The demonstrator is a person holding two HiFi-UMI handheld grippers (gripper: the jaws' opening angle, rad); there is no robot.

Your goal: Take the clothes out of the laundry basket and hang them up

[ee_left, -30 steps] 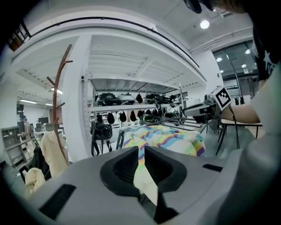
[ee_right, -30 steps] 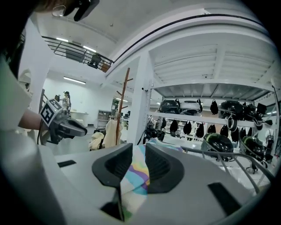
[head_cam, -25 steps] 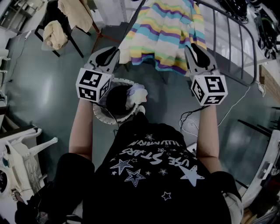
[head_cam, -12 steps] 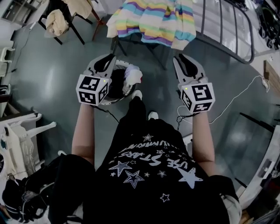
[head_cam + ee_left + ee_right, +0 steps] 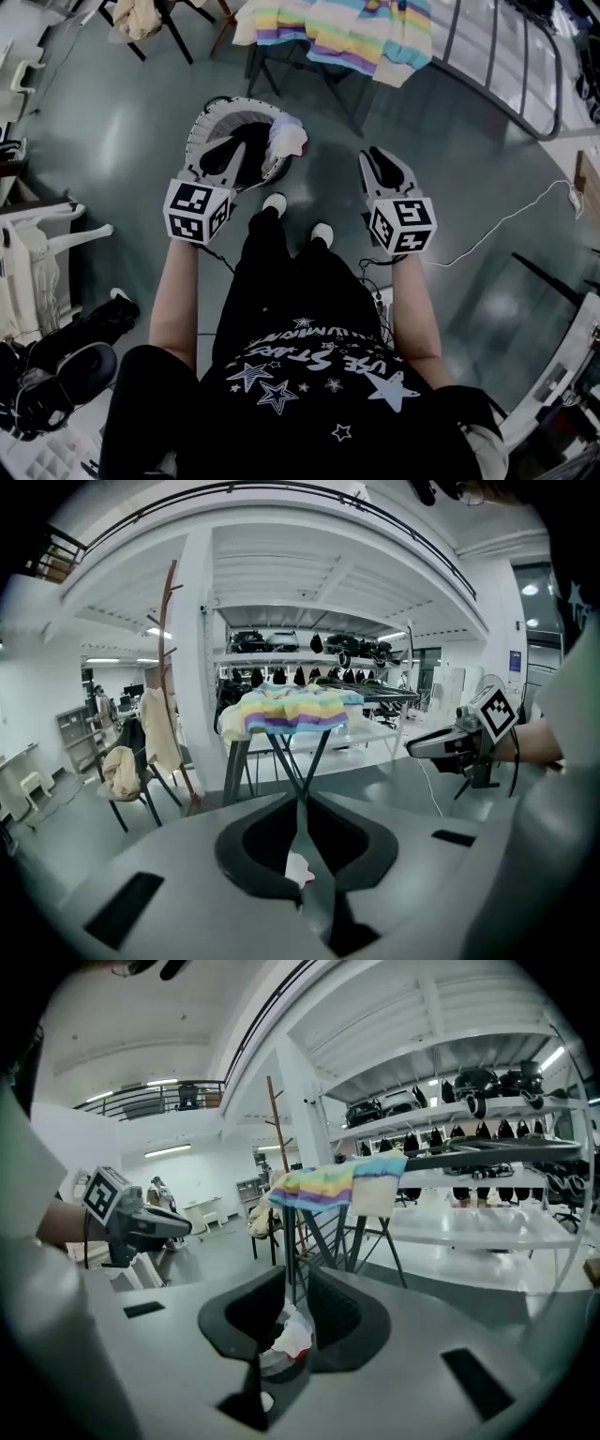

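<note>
Basket [image 5: 199, 132] round, ribbed; cloth [image 5: 287, 141] crumpled

Bare floor [image 5: 131, 112] lies open on your left, laundry basket [image 5: 201, 127] sits right under your left gripper [image 5: 238, 152], drying rack [image 5: 497, 99] bars the way beyond, cable [image 5: 511, 220] trails on your right.

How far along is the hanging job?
Done: one striped top is draped over the rack. In hand: nothing. The left gripper is shut and the right gripper slightly open, both empty and close to the basket. Left: the basket holds a dark garment and a light garment, not yet picked up.
</note>
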